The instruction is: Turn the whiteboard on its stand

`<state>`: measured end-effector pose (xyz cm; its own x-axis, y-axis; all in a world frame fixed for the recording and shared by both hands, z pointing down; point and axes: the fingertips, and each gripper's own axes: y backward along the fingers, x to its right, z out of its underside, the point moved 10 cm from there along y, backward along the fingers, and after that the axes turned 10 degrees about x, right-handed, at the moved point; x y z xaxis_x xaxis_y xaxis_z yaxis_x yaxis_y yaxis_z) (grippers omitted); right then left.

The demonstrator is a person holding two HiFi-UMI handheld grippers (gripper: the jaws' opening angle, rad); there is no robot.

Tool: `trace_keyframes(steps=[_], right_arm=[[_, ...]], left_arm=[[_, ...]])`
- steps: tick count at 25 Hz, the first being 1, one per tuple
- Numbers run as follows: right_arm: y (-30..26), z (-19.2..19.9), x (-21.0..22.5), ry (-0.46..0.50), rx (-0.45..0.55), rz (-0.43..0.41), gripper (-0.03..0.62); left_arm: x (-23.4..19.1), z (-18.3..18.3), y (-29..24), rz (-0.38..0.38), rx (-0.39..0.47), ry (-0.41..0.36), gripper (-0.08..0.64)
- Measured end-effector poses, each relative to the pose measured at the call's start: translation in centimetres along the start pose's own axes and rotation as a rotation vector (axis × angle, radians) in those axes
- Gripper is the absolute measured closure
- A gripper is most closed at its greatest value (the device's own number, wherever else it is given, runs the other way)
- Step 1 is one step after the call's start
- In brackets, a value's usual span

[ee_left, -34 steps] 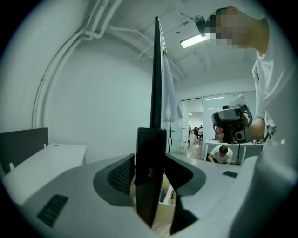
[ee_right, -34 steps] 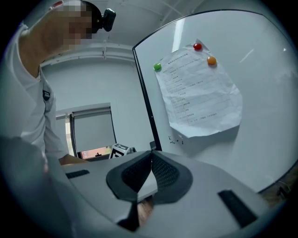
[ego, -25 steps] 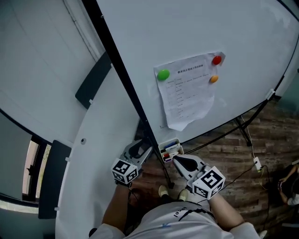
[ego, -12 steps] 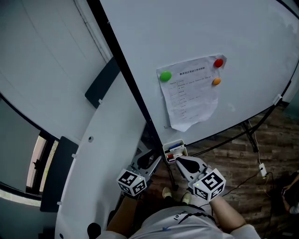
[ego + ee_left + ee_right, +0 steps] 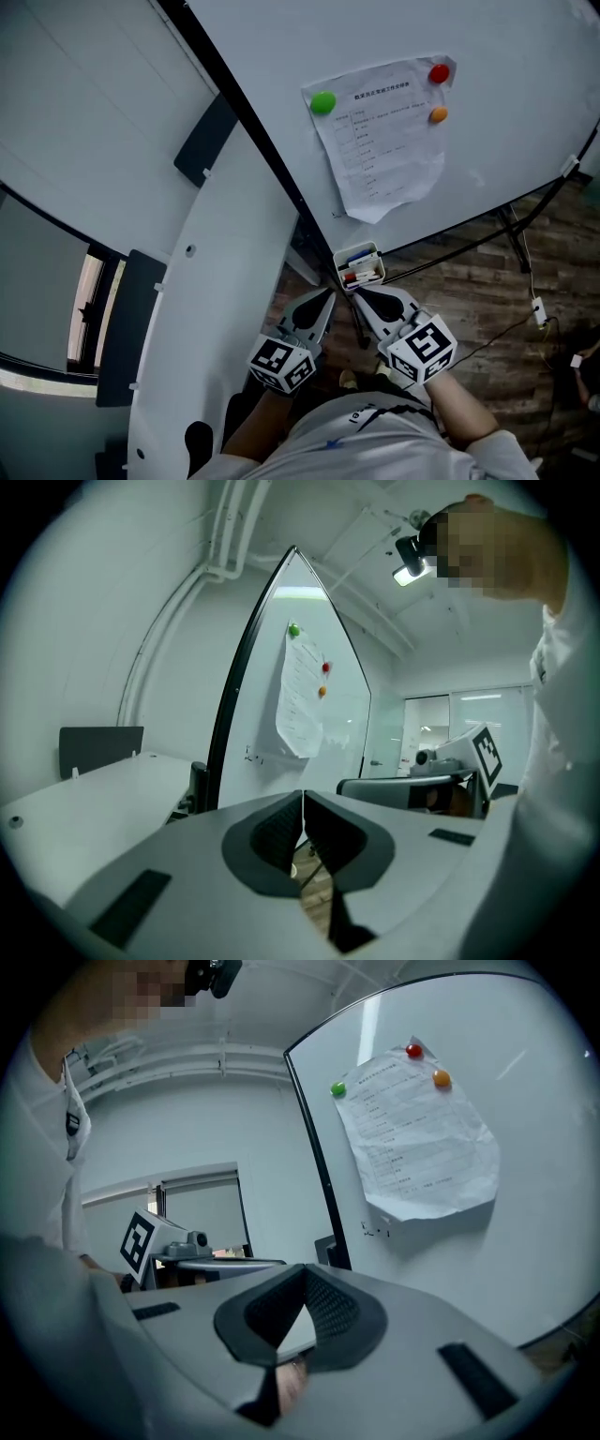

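Left gripper (image 5: 322, 302) and right gripper (image 5: 364, 298) sit closed and empty below the whiteboard (image 5: 506, 56), so turning seems not yet begun.

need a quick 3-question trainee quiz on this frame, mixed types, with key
1. Multiple choice: how many magnets pin the paper to the whiteboard? A two, B three, C five.
2. True or false: the left gripper is clamped on the whiteboard's frame.
3. Short answer: what colour is the magnet nearest the board's black edge?
Key: 1 B. 2 false: its jaws are together with nothing between them. 3 the green magnet.
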<state>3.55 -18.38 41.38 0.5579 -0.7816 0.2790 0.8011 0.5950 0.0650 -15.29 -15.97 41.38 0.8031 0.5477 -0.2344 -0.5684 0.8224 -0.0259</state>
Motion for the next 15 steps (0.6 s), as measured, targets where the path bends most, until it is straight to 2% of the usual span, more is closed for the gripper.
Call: trace_keyframes(steps=[4, 9, 15], right_arm=[[0.2, -0.3, -1.1, 0.028, -0.003, 0.034, 0.586], [-0.3, -1.2, -2.4, 0.086, -0.003, 0.073, 0.586], [0.4, -1.0, -3.8, 0.101, -0.012, 0.111, 0.586]], left_arm=[[0.3, -0.3, 0.5, -0.013, -0.004, 0.012, 0.546], [0.3, -1.2, 0.7, 0.017, 0.027, -0.004, 0.548], [0.5, -0.9, 1.2, 0.039, 0.032, 0.013, 0.548]])
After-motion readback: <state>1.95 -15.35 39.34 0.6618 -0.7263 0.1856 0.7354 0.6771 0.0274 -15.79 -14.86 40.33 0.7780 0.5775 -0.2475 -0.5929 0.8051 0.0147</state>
